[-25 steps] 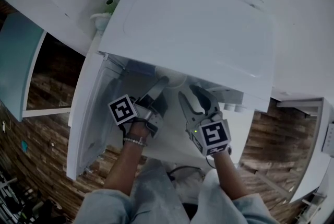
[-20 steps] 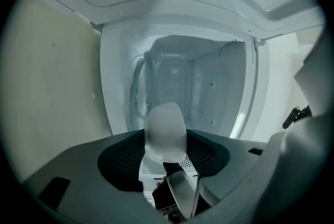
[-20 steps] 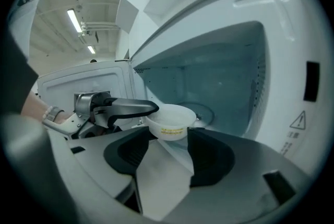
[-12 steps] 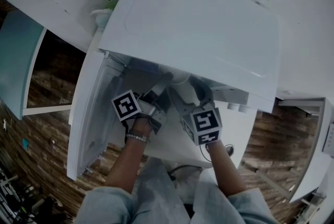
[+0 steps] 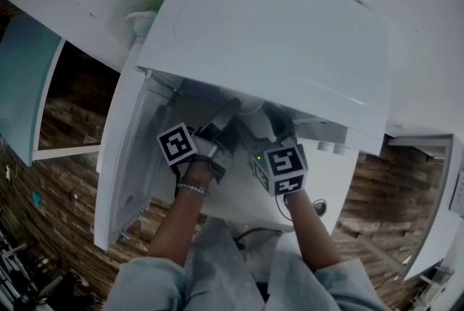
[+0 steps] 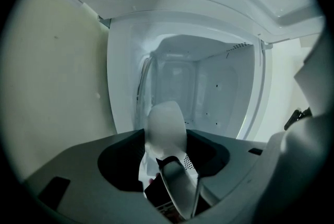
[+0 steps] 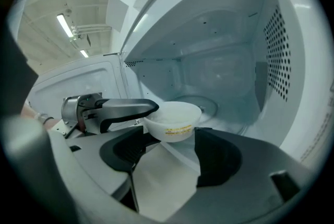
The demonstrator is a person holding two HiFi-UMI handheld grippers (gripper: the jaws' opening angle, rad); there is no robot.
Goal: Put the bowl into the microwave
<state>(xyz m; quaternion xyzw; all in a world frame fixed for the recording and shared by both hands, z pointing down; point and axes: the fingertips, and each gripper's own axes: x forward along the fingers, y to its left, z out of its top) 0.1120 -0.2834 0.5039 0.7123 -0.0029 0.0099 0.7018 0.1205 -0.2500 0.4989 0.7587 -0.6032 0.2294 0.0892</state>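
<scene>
A white bowl [image 7: 172, 119] with a yellow label sits at the front of the open microwave [image 5: 268, 34], ahead of the glass turntable [image 7: 201, 105]. In the head view only the bowl's edge [image 5: 250, 108] shows under the microwave's top. My right gripper [image 7: 167, 151] points at the bowl and its jaws are opening. The bowl is just beyond them and the pads do not press on it. My left gripper [image 5: 230, 108] reaches in from the left with its fingers [image 6: 167, 129] together. Its tip [image 7: 148, 108] lies at the bowl's left rim; contact is unclear. The left gripper view does not show the bowl.
The microwave door [image 5: 123, 157] hangs open to the left, close beside the left gripper. A perforated wall [image 7: 276, 56] bounds the cavity on the right. A small green-topped object [image 5: 148, 9] stands behind the microwave. Brick-patterned floor shows on both sides.
My right gripper has moved forward toward the microwave mouth and the bowl. The left gripper has shifted slightly forward and right. The bowl stays where it was.
</scene>
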